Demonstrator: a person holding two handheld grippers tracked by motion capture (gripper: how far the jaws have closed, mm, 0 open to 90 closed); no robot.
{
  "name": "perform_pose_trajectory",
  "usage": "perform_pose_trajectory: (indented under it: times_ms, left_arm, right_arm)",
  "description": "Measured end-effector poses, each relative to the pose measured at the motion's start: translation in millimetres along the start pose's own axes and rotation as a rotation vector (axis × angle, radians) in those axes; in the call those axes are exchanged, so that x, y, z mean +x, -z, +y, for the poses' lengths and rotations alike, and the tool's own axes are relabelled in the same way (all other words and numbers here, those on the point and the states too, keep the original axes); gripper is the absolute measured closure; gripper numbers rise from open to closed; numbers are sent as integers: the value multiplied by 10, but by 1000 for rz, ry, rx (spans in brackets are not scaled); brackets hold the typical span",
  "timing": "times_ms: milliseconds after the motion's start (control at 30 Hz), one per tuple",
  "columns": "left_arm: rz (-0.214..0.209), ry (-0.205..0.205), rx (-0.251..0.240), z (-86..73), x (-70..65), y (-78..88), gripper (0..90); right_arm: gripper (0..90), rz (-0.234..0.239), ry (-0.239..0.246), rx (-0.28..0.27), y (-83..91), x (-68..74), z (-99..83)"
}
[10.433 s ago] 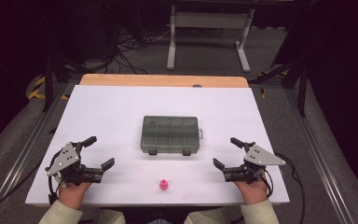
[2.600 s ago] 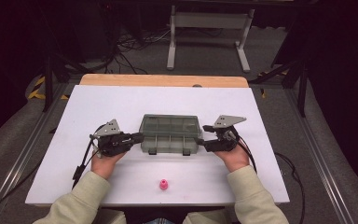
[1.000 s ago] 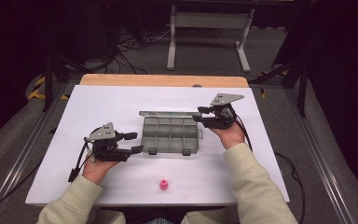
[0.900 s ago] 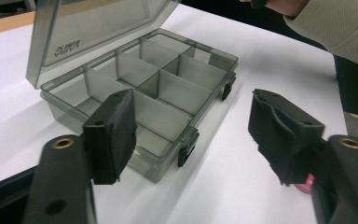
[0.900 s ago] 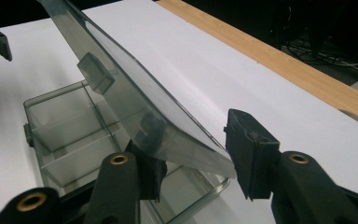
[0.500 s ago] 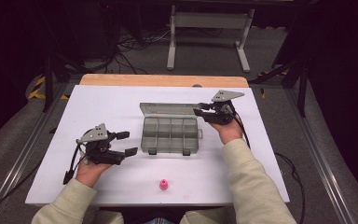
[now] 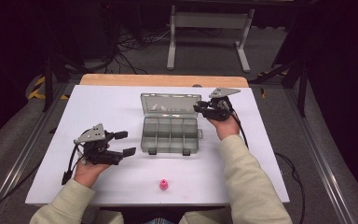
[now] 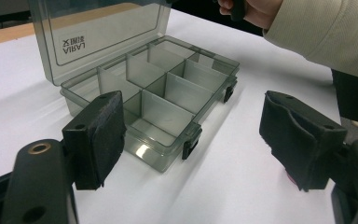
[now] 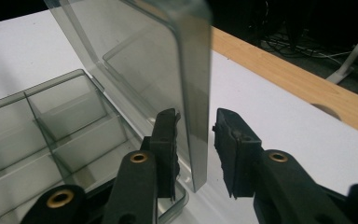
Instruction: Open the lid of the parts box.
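Smoky clear plastic box point(image 7: 170, 134), lid point(image 8: 100, 35) up, lettering reads mirrored "LARIA".
Right gripper point(image 9: 195, 154) jaws closing around lid edge, gaps visible; left gripper point(image 8: 191, 135) open, empty.

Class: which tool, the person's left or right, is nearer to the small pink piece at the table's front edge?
Left. The left tool sits to the left of the pink piece, slightly behind it; the right tool is far behind it, at the box lid.
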State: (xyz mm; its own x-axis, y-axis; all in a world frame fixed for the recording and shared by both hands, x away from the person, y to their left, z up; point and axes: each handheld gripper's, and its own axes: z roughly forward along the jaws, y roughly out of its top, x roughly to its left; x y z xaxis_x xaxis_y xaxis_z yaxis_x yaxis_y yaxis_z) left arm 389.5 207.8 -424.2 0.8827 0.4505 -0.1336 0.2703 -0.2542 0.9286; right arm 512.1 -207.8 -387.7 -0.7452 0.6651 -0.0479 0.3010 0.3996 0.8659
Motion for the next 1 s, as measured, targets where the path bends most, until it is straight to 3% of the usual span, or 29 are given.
perform_pose_trajectory:
  times_ms: [667,1000]
  left_arm:
    - [0,3,-8,-1,7,16,230]
    - [-2,6,-9,-2,10,17,230]
  right_arm:
    - [703,-33,-25,22,-218,-160,5]
    - [584,-11,-62,10,-332,-204,-51]
